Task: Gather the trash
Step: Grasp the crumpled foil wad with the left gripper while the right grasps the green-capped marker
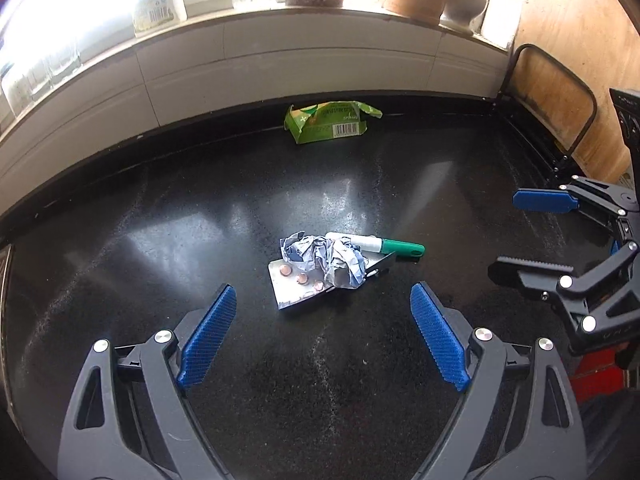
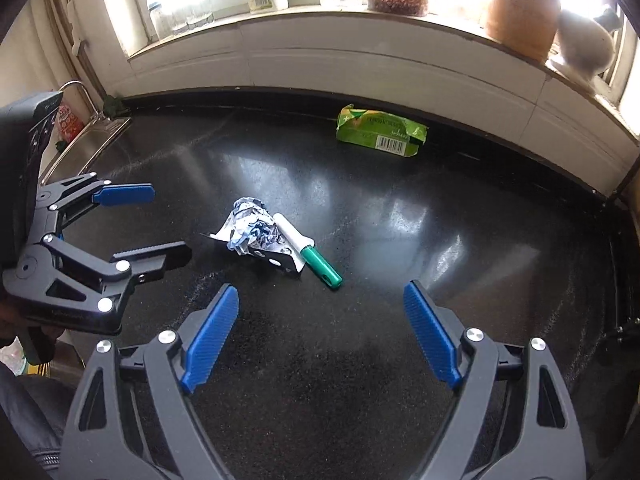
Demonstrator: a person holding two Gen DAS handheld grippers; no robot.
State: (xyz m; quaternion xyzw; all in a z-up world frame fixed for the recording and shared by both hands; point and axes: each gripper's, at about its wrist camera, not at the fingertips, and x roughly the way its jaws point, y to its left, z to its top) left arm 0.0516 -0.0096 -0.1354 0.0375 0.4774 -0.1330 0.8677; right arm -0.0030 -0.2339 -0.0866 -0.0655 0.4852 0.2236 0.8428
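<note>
A small heap of trash lies mid-counter: a crumpled blue-white wrapper (image 1: 324, 258) (image 2: 252, 228), a silver pill blister (image 1: 298, 286) under it, and a white tube with a green cap (image 1: 380, 244) (image 2: 316, 258) beside it. A torn green carton (image 1: 332, 122) (image 2: 380, 132) lies at the back by the wall. My left gripper (image 1: 322, 300) (image 2: 162, 224) is open and empty just short of the heap. My right gripper (image 2: 320, 300) (image 1: 506, 236) is open and empty, to the right of the heap.
The black counter (image 1: 200, 216) ends at a white tiled wall. The windowsill (image 2: 360, 16) above holds a bottle, jars and a clay pot. A sink (image 2: 92, 128) is at the far left. A black wire rack (image 1: 556, 92) stands against the wooden right wall.
</note>
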